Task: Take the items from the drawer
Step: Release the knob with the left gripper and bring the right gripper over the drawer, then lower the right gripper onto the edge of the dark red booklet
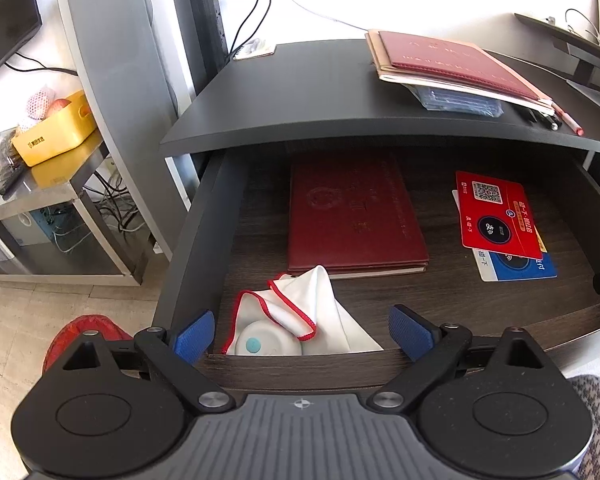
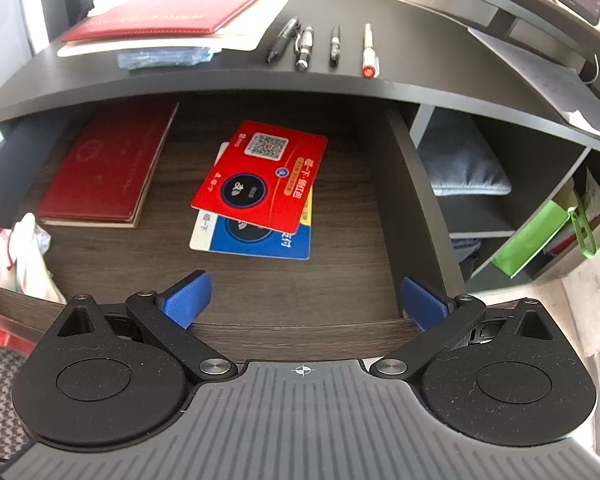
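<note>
The dark wooden drawer [image 1: 440, 296] stands open under the black desk top [image 1: 300, 96]. It also shows in the right wrist view [image 2: 260, 288]. In it lie a dark red book [image 1: 356, 208] [image 2: 100, 168], a red card [image 1: 498, 214] [image 2: 260, 176] on top of a blue card [image 1: 520, 266] [image 2: 260, 240], and a white cloth with red trim [image 1: 312, 312] [image 2: 20, 248] over a small white round thing [image 1: 260, 344]. My left gripper [image 1: 302, 334] is open above the cloth at the drawer's front. My right gripper [image 2: 304, 298] is open just in front of the cards.
On the desk top lie a red folder on papers [image 1: 452, 64] [image 2: 168, 12] and several pens [image 2: 320, 46]. A yellow box [image 1: 56, 128] sits on a steel stand at left. Shelves with a grey cushion [image 2: 464, 164] and green bag [image 2: 532, 236] are at right.
</note>
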`<state>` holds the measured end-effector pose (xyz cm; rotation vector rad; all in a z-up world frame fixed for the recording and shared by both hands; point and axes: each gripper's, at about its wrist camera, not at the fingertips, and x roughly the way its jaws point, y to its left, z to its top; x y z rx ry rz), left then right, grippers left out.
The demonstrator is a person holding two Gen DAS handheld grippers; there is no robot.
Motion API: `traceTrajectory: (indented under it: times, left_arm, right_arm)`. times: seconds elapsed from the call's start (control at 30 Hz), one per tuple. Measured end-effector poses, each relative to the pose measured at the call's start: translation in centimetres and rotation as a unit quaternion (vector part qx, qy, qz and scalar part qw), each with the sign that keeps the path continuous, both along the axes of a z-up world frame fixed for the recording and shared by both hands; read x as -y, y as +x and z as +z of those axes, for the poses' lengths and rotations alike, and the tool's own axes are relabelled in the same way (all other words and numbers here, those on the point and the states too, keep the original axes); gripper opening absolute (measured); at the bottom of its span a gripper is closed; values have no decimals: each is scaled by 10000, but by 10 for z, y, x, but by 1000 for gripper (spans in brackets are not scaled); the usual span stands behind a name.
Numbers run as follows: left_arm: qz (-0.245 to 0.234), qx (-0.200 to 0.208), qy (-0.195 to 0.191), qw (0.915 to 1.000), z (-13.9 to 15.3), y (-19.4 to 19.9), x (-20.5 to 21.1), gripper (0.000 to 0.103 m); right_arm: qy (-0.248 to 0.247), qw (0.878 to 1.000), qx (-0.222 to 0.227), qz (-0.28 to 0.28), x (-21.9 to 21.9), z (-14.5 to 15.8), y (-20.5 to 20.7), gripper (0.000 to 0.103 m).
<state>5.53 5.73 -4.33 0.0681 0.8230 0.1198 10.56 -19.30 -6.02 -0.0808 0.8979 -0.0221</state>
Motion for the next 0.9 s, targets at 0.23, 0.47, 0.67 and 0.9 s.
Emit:
traceTrajectory:
  times: [0.23, 0.47, 0.67, 0.9]
  left_arm:
    - [-64, -76, -96, 9999, -1, -7, -2, 94]
    - [-71, -95, -187, 9998, 0, -3, -3, 94]
    - [43, -98, -248, 9996, 1, -1, -11, 95]
    - [369, 30, -469, 9982, 11, 6, -34, 95]
  right_arm:
    - [38, 9997, -233, 43, 4, -2, -14, 102]
    - [21, 9997, -251, -10, 2, -2, -15, 102]
    - [1, 9996, -265, -38, 1, -2, -11, 103]
    - [90, 9996, -255, -26, 1, 0, -9, 103]
